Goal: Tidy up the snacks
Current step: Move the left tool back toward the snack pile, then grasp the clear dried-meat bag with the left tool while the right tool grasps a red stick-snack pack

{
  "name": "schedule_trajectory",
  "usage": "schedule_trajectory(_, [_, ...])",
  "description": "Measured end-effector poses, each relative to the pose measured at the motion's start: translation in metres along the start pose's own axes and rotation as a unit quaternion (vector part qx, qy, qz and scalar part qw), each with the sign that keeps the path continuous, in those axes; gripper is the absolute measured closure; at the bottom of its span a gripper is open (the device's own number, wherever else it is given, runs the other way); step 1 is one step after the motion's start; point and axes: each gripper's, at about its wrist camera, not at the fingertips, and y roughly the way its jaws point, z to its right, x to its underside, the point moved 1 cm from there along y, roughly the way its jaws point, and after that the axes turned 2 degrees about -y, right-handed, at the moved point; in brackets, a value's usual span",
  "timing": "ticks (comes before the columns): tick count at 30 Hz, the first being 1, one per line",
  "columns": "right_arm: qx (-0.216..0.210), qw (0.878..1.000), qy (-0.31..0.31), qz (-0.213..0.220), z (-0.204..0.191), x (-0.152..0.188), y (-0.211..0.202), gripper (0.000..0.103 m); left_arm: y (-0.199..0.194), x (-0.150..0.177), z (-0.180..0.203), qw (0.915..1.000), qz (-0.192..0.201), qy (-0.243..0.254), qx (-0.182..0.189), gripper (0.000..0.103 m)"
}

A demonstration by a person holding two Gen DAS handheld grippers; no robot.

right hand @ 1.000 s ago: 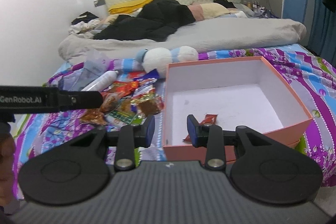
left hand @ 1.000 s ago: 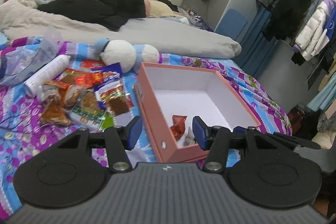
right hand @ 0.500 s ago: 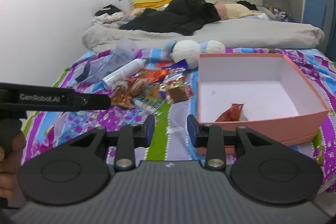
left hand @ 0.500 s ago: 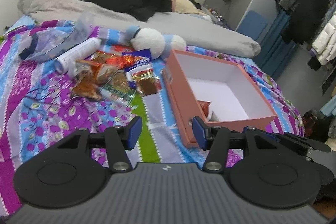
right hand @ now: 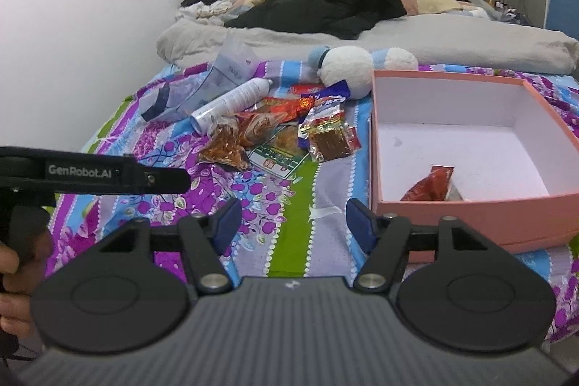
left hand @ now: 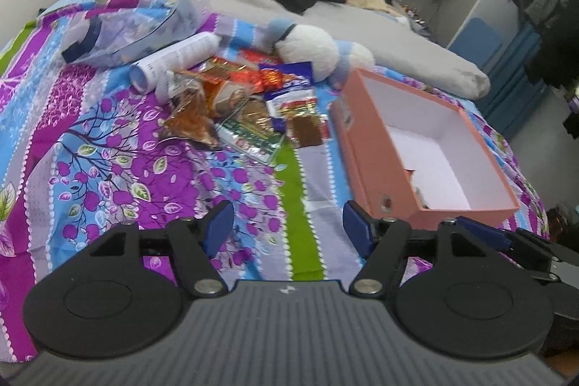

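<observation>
Left wrist view, gripper: the left gripper hangs over bare bedspread, jaws opening, nothing between them.
Left wrist view, snacks: the snack pile lies ahead and left of the pink box, near its long wall but apart from it; a white bottle and a clear plastic bag touch the pile's far side.
Left wrist view, risk: packets overlap, so a pinch may well lift two, or drag the green packet along.
Left wrist view, room: open cloth between gripper and pile; the box wall bounds the right.

Right wrist view, gripper: the right gripper is empty too, jaws opening, over the striped cloth just left of the box.
Right wrist view, snacks: one red packet already lies inside the box by the near wall; the rest sit in the heap left of it.
Right wrist view, risk: the left gripper's finger reaches in from the left edge; both tools heading for the same heap could collide.
Right wrist view, room: the box's near rim stands beside the right finger and could catch it; a plush toy crowds the far corner.
</observation>
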Motion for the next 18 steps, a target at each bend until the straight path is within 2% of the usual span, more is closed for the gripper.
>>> schedule_trajectory(11, [-0.003,0.998,-0.052,-0.019,-0.017,-0.032,0.07,0.037,0.071,-0.036,-0.044,0.9989,-0.02,-0.015,-0.039,0.031])
schedule_trajectory(18, [0.006,0.997,-0.067,-0.049,-0.021,-0.042,0.129,0.038,0.115,-0.064,-0.08,0.9978,-0.02,-0.026,-0.058,0.031])
